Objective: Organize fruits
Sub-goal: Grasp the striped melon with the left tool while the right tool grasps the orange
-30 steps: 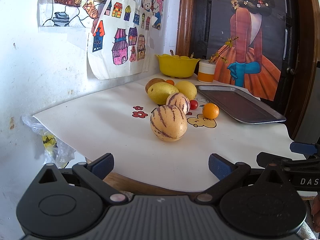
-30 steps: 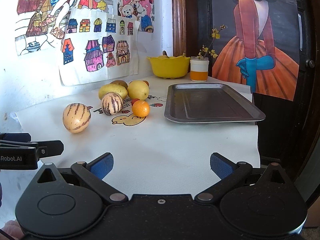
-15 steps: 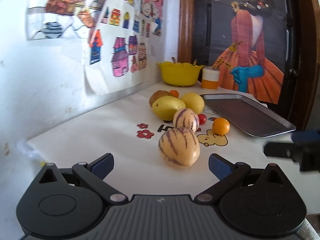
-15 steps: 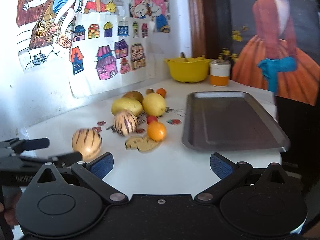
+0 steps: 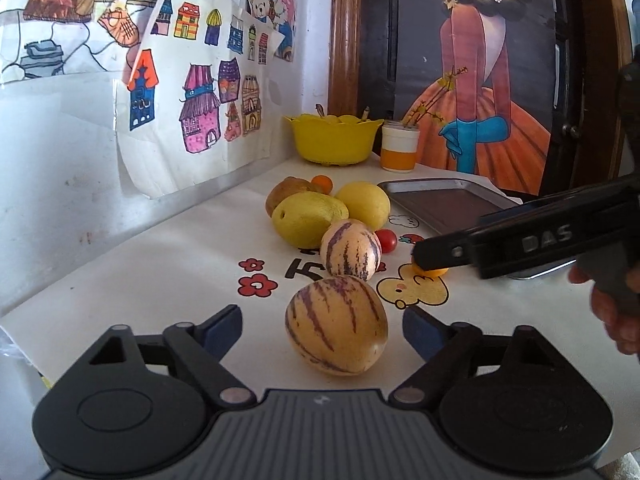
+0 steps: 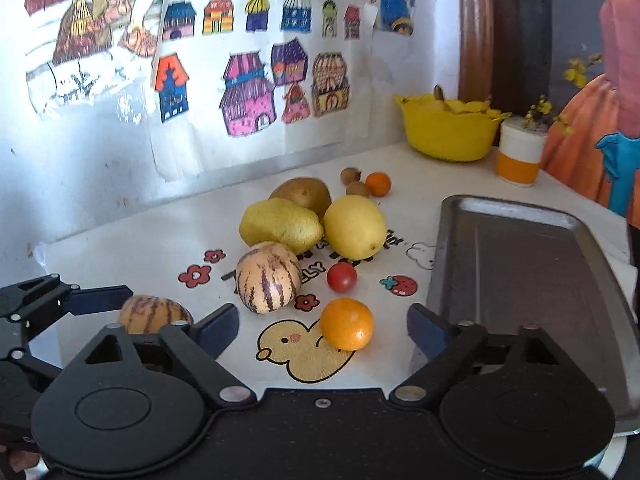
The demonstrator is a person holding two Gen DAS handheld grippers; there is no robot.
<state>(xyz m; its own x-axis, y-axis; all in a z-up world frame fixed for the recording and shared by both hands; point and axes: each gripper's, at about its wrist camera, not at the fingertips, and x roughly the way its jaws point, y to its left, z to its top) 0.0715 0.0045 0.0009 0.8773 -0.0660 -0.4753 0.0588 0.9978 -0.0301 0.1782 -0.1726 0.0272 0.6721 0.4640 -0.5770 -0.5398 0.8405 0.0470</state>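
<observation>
My left gripper [image 5: 322,326] is open with a striped pepino melon [image 5: 337,323] between its fingers on the white table. My right gripper [image 6: 323,330] is open with a small orange [image 6: 347,323] between its fingers. A second striped melon [image 6: 268,277], a cherry tomato [image 6: 341,276], two yellow fruits [image 6: 354,227], a brown fruit [image 6: 303,192] and a tiny orange [image 6: 378,183] lie behind. The empty metal tray [image 6: 532,272] lies to the right. In the right wrist view the left gripper [image 6: 52,304] sits at the left by its melon [image 6: 154,314].
A yellow bowl [image 6: 448,128] and a white-and-orange cup [image 6: 519,156] stand at the back near a wooden door frame. Drawings hang on the wall to the left. The table cloth [image 5: 160,264] has printed cartoons. The table's edge runs close on the left.
Both grippers have moved forward over the table. The left one now has the near melon between its fingers and the right one has the small orange between its own.
</observation>
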